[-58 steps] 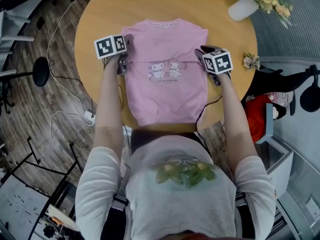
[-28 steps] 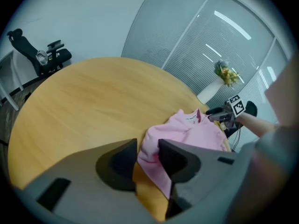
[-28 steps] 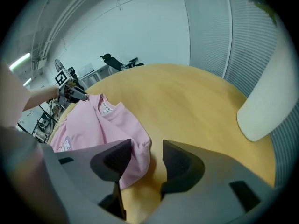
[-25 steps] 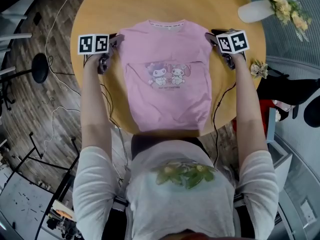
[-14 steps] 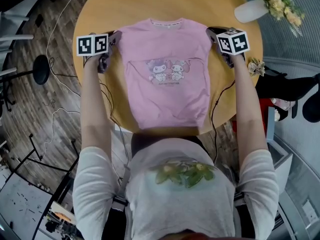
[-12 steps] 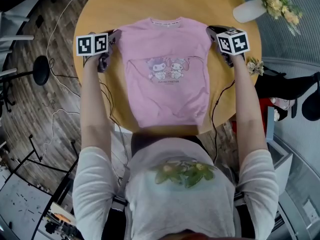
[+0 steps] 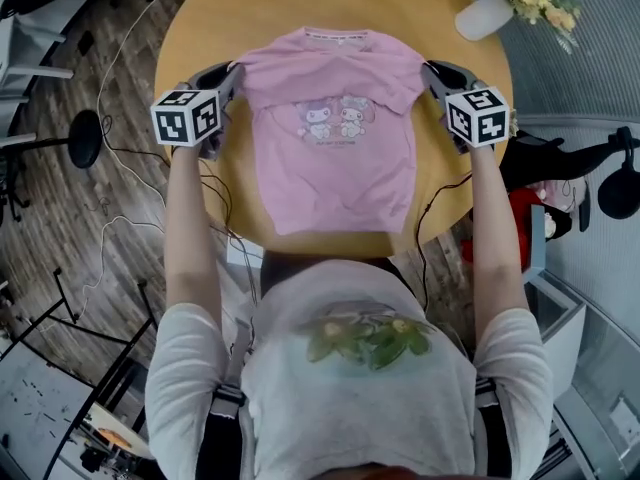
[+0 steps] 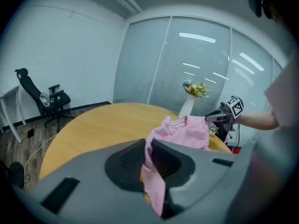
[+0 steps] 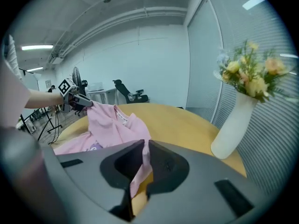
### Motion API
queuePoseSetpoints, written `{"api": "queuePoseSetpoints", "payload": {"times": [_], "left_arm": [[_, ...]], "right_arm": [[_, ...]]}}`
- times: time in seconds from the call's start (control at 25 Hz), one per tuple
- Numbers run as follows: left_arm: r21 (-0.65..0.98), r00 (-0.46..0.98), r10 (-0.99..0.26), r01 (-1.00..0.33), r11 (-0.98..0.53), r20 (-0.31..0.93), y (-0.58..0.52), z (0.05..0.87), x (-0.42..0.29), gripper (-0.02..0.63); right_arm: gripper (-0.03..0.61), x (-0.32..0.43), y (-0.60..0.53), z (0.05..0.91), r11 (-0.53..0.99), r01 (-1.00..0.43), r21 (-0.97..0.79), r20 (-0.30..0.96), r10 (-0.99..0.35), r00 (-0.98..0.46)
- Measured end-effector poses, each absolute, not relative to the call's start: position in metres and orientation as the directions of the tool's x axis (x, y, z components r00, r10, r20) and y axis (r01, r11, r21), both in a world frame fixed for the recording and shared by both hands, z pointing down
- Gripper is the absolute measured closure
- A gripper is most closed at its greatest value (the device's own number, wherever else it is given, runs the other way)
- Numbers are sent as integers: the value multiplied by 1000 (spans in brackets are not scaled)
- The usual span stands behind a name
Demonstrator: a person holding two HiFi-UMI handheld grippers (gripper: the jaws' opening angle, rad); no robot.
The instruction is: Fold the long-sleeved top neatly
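Observation:
The pink long-sleeved top [image 7: 335, 163], with a cartoon print on its front, has its sleeves folded in. It hangs from its shoulders over the round wooden table [image 7: 300, 3]. My left gripper [image 7: 236, 72] is shut on the left shoulder edge and my right gripper [image 7: 430, 70] on the right one. Both pairs of jaws have just been closing, with fabric between them. In the left gripper view, pink cloth [image 8: 184, 132] is pinched in the left gripper [image 8: 148, 149]. The right gripper [image 9: 144, 155] pinches a fold of the top [image 9: 110, 120]. The hem lies near the table's front edge.
A white vase of flowers [image 7: 487, 13] stands at the table's far right, close beside the right gripper [image 9: 236, 125]. A small flower sprig [image 7: 513, 120] lies at the right rim. Cables and a stand are on the floor at left. An office chair [image 8: 44, 104] stands beyond the table.
Both grippers have closed on the top's shoulders and risen, lifting its upper part off the table and drawing it slightly nearer. The collar edge now sags between them.

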State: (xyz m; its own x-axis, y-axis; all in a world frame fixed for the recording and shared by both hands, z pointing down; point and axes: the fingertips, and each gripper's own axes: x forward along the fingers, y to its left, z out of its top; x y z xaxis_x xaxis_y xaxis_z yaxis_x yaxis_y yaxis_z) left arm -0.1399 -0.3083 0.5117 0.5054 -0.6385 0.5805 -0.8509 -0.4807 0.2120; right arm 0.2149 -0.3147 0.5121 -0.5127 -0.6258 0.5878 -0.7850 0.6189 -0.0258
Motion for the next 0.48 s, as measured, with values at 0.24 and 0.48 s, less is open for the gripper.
{"api": "queuePoseSetpoints", "payload": {"times": [0.24,0.48], "left_arm": [[174,485,-681,-863,-474,549,-216,506,-142,572],[229,478,-647,-871,-434,594,-131,542,-137,572]], "right_arm": [[535,222,-207,514,620,-784,7,575,-644,-504],[535,218,-127,542,613,-789,-39,618,-606,-501]]}}
